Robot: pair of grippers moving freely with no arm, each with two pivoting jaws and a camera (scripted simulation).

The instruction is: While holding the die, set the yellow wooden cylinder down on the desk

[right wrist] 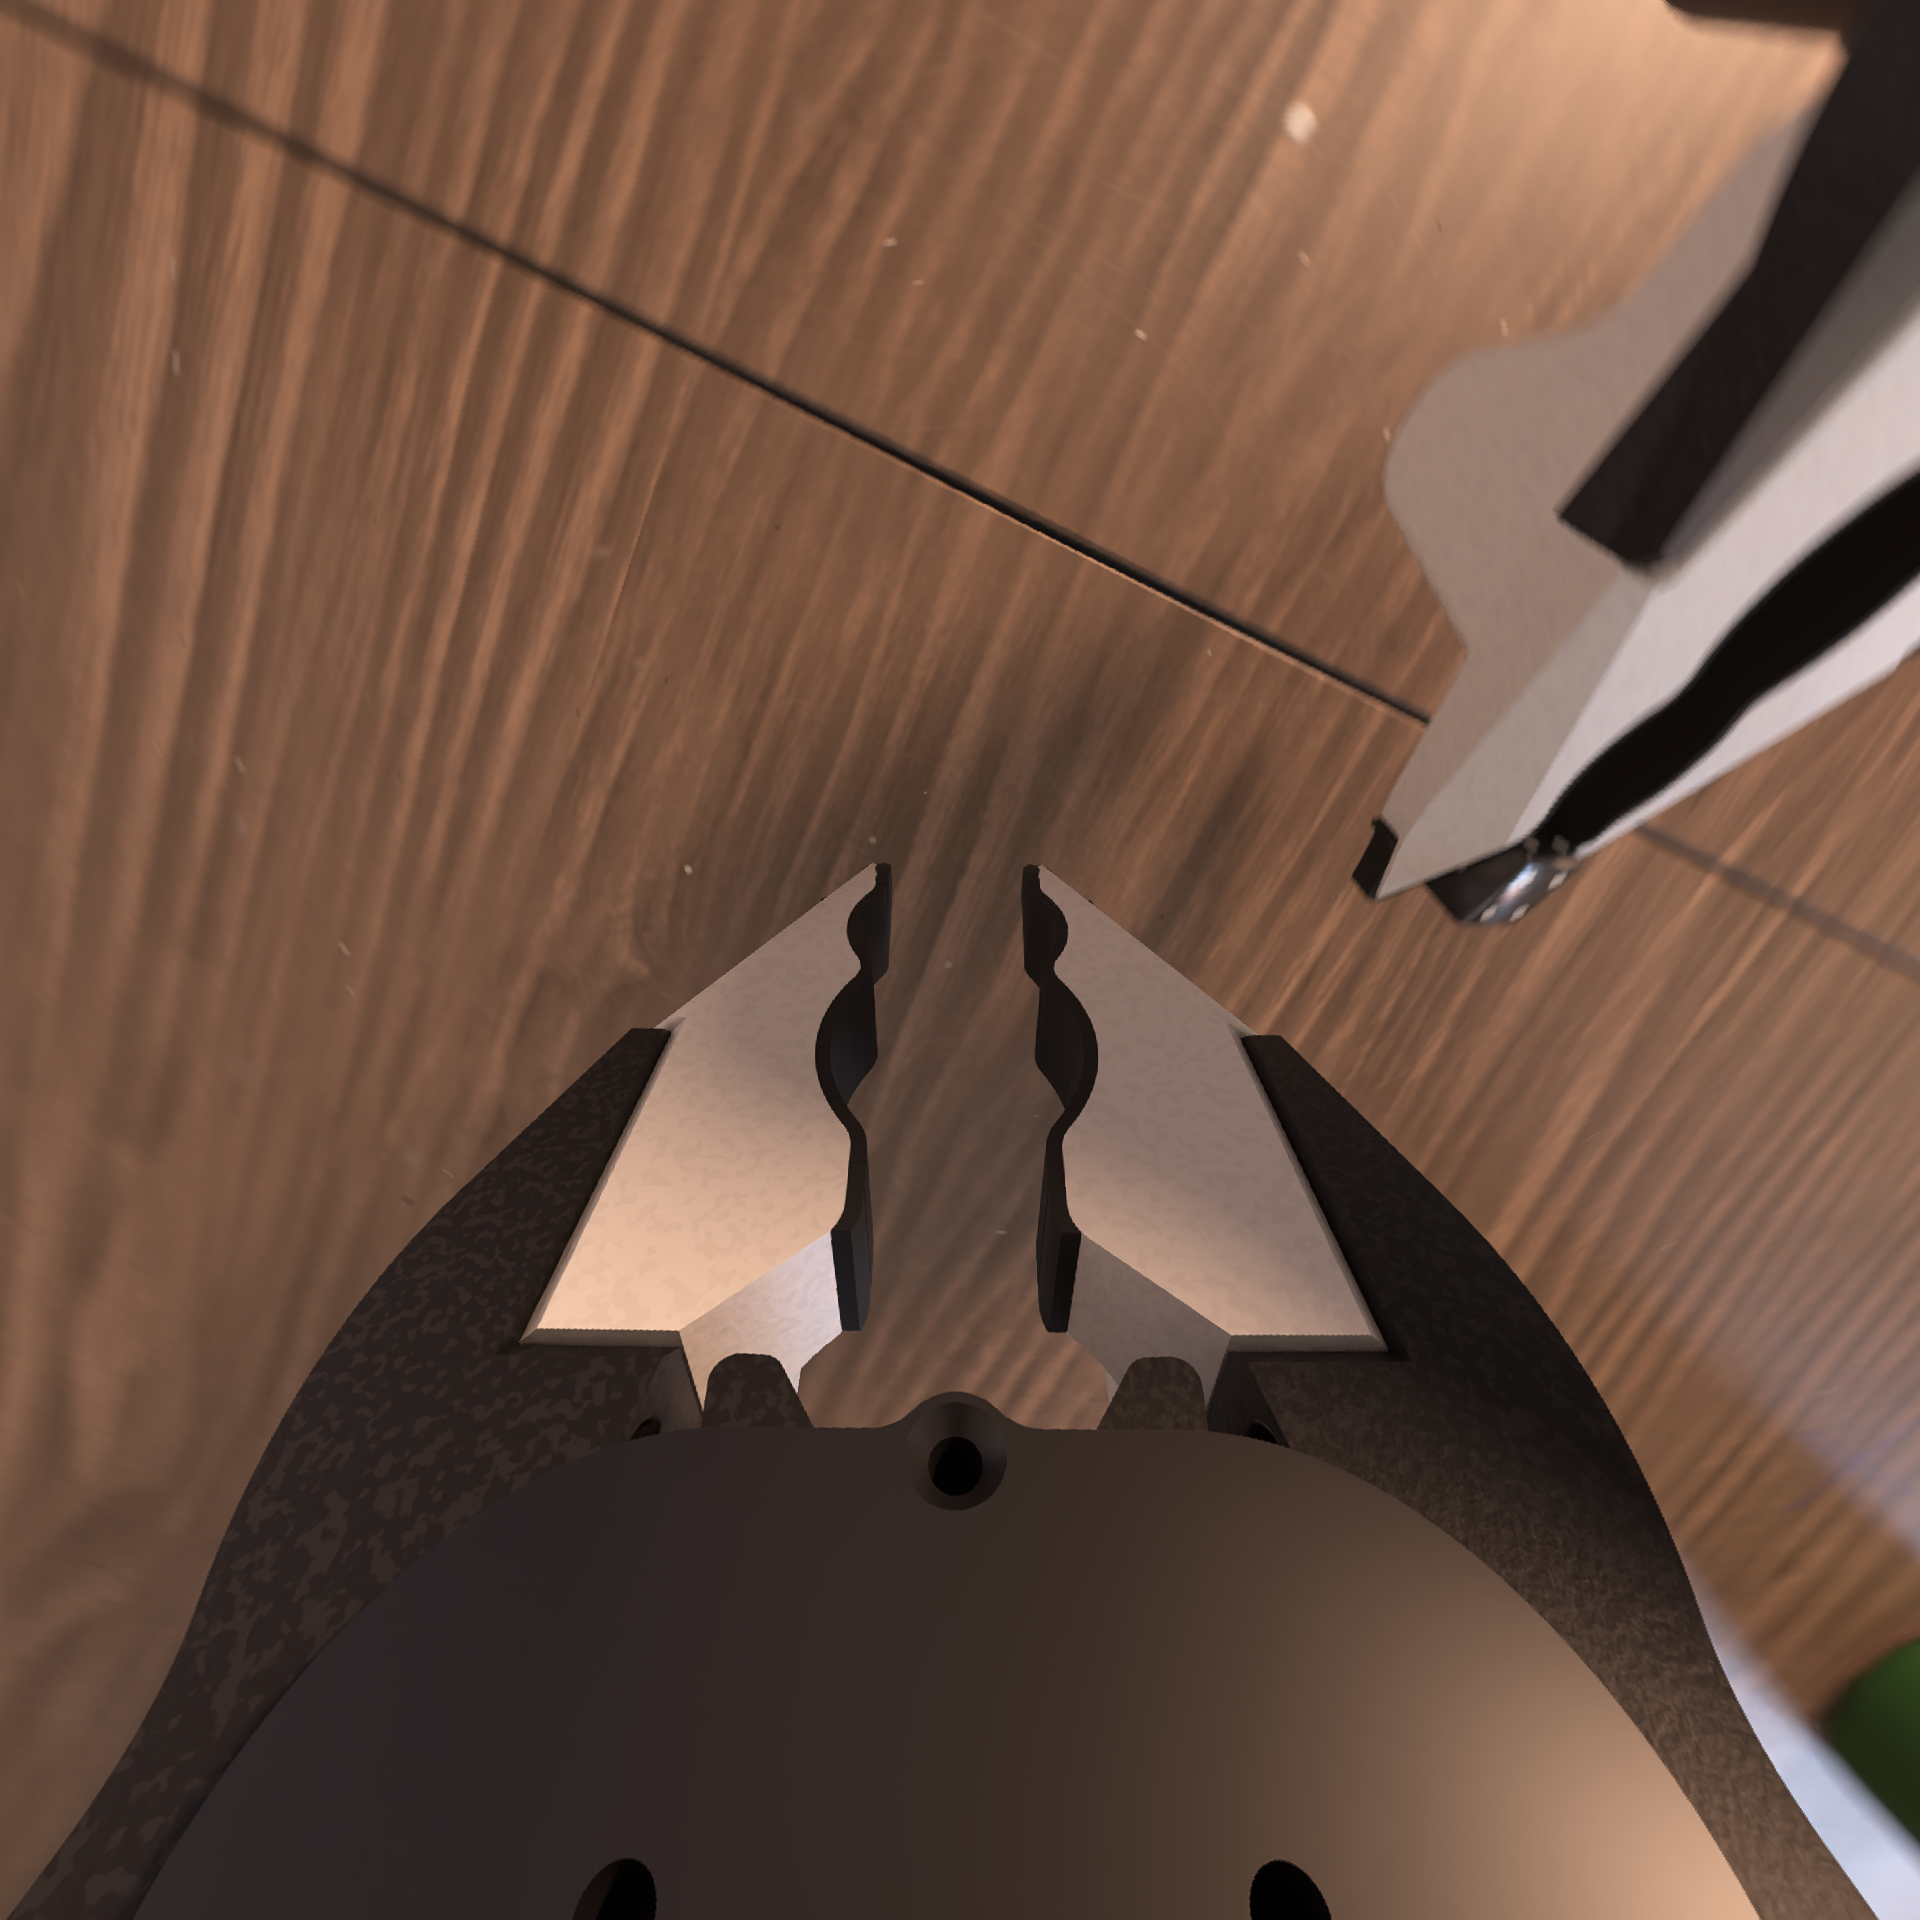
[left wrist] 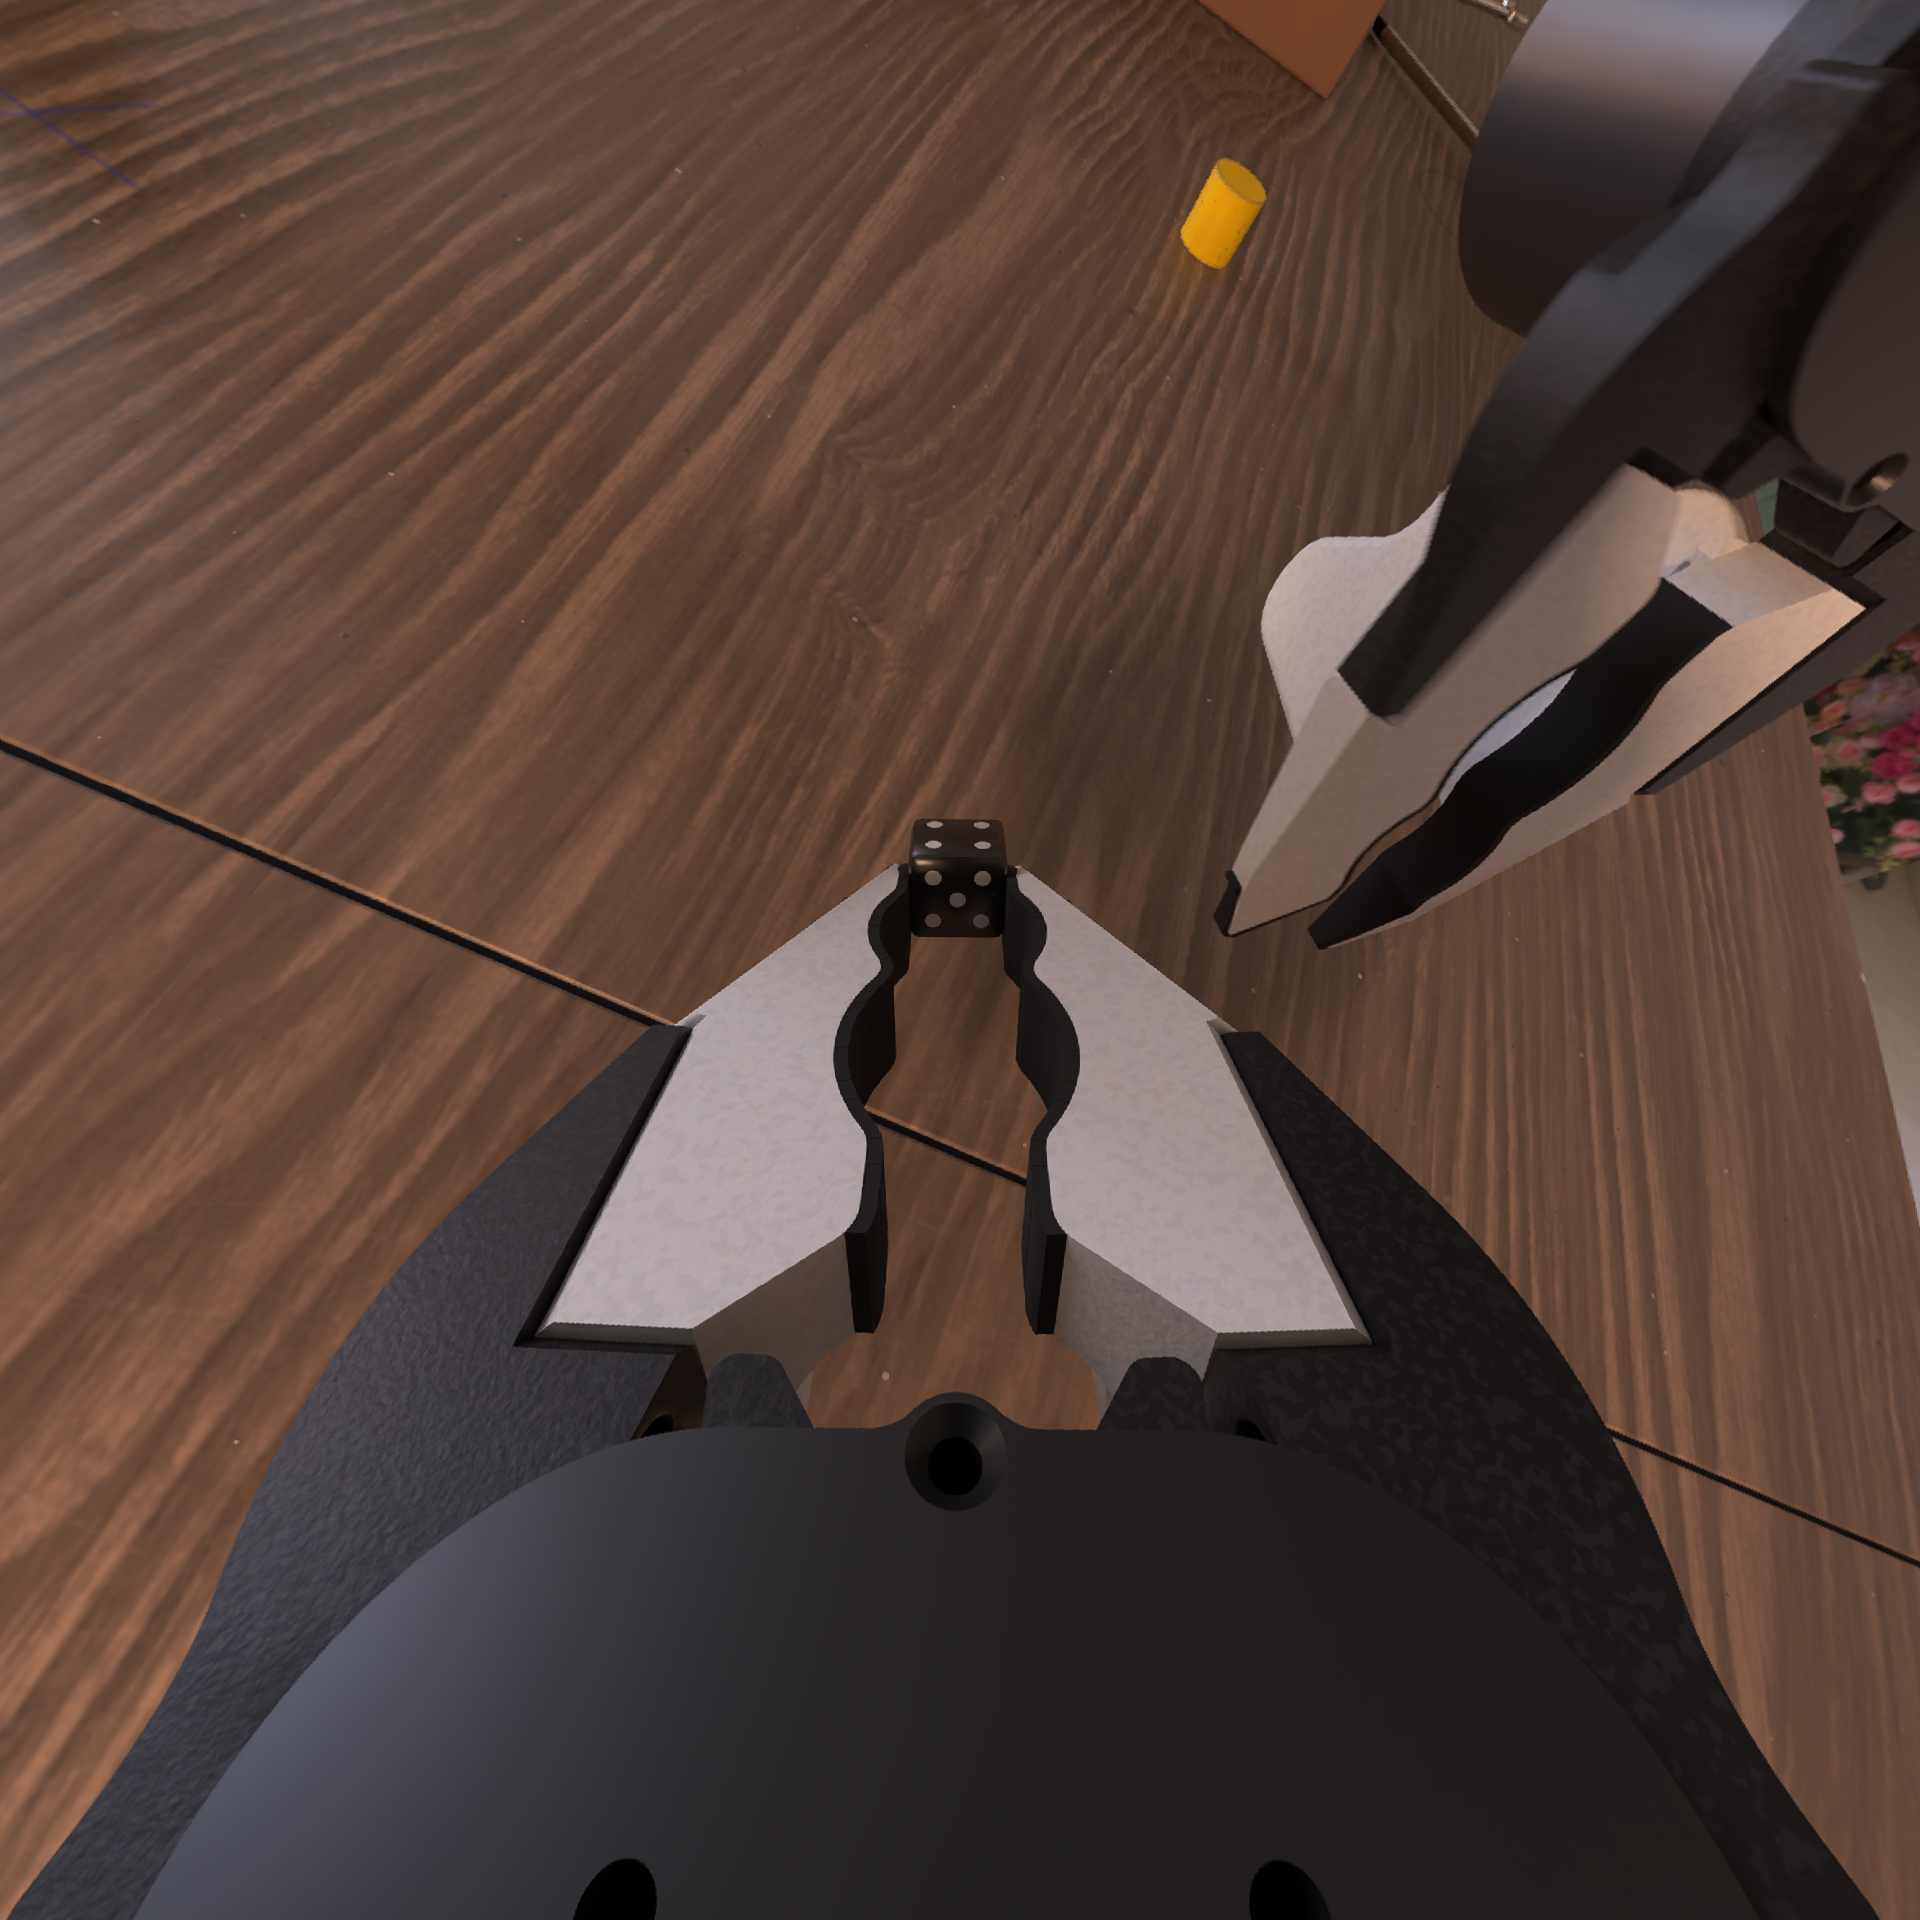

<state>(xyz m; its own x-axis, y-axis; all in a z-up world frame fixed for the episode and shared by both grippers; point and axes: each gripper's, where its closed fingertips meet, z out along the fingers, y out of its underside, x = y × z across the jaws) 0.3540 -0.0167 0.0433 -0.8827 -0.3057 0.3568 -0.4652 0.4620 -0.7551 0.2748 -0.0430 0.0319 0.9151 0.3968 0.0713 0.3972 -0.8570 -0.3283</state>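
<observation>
My left gripper (left wrist: 958, 875) is shut on a small black die with white pips (left wrist: 958, 883), pinched at the very fingertips above the wooden desk (left wrist: 520, 520). The yellow wooden cylinder (left wrist: 1223, 213) rests on the desk far ahead and to the right, apart from both grippers. My right gripper (right wrist: 956, 873) is open and empty, close above the desk. It also shows in the left wrist view (left wrist: 1273, 930), right of the die. The left gripper shows in the right wrist view (right wrist: 1455, 883) at the upper right, with a bit of the die (right wrist: 1517, 896) at its tips.
A dark seam (left wrist: 312, 873) runs across the desk. An orange-brown box (left wrist: 1299, 31) stands at the far edge beyond the cylinder. Pink flowers (left wrist: 1875, 769) show past the desk's right edge. A green thing (right wrist: 1870, 1745) sits at the lower right.
</observation>
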